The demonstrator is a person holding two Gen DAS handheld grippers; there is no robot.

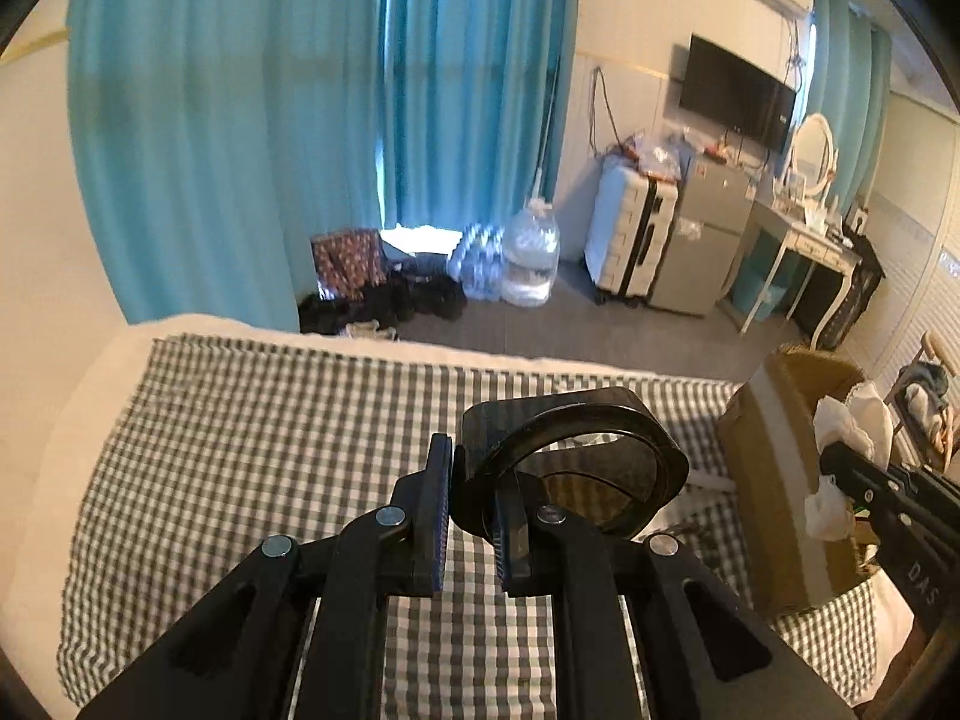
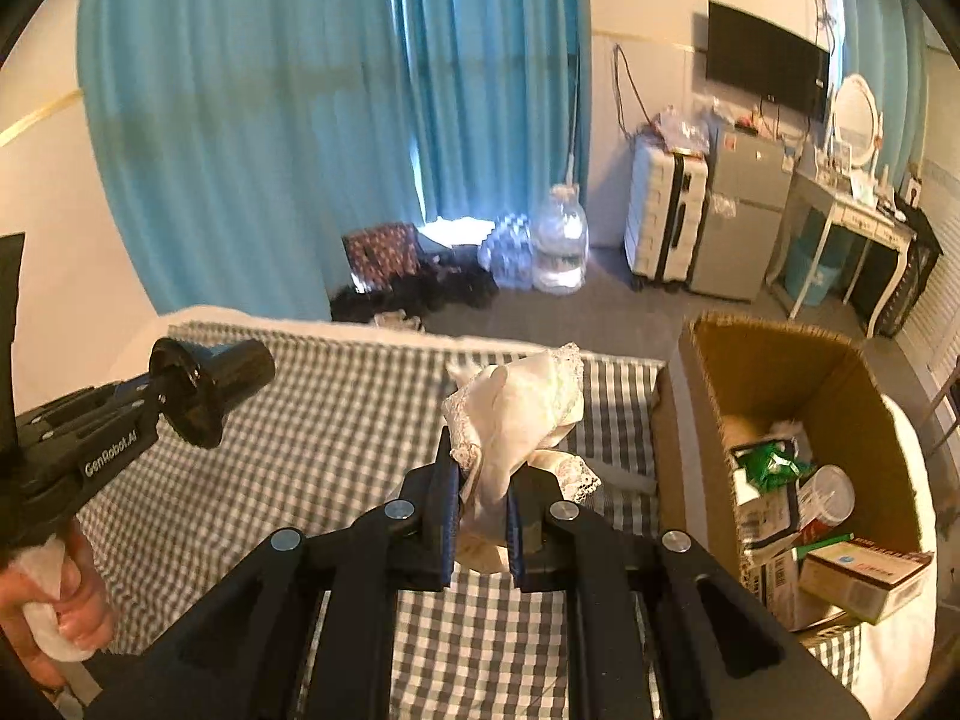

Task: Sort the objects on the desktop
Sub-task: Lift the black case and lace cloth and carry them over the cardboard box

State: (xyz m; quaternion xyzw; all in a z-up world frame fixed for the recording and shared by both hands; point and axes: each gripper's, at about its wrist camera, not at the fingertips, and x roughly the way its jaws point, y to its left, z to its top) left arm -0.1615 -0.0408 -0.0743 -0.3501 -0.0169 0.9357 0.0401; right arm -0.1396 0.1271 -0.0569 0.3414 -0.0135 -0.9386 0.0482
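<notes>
My left gripper (image 1: pixel 471 531) is shut on a black ring-shaped holder (image 1: pixel 576 462) and holds it above the checked cloth (image 1: pixel 270 432). In the right wrist view the same left gripper (image 2: pixel 157 399) shows at the left with the black holder (image 2: pixel 207 381). My right gripper (image 2: pixel 483 516) is shut on a cream lace-edged cloth (image 2: pixel 516 408), held above the checked surface, left of the cardboard box (image 2: pixel 774 360). In the left wrist view the right gripper (image 1: pixel 840 462) shows beside the cream cloth (image 1: pixel 852 420), over the box (image 1: pixel 774 480).
The box holds a green packet (image 2: pixel 774 462), a small jar (image 2: pixel 831 495) and a carton (image 2: pixel 864 576). Beyond the surface are teal curtains (image 2: pixel 300 120), water bottles (image 2: pixel 558 246), a suitcase (image 2: pixel 666 222), a small fridge (image 2: pixel 744 222) and a dressing table (image 2: pixel 858 210).
</notes>
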